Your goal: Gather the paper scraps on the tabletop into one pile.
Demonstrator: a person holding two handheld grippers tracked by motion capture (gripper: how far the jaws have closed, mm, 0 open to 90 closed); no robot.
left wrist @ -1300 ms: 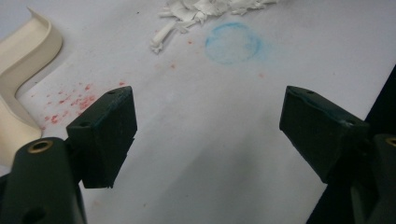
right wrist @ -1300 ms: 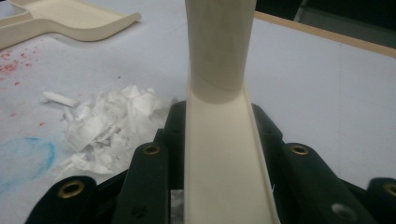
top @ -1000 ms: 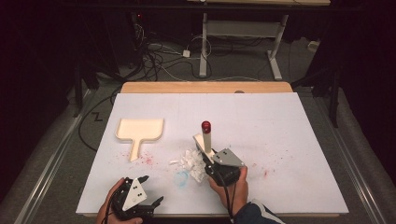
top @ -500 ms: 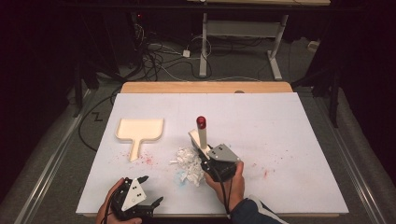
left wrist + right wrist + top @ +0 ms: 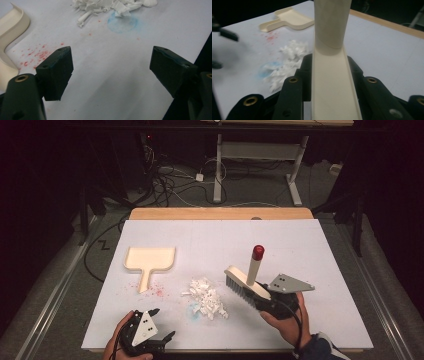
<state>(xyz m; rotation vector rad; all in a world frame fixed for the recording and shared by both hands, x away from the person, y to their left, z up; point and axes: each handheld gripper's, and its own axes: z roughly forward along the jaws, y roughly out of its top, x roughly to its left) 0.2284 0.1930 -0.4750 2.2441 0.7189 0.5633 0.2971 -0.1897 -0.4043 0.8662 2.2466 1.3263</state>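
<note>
Scraps of white paper (image 5: 206,298) are heaped, not yet swept into the cream plastic dustpan (image 5: 149,260); the cream red-capped brush (image 5: 248,280) is clamped in the right tongs (image 5: 265,301), the left tongs (image 5: 161,326) are held wide open and empty.

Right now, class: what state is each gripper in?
Left gripper: open, holding nothing.
Right gripper: shut on the cream brush.

Cream brush (image 5: 248,287) beside paper scraps (image 5: 206,298)
</note>
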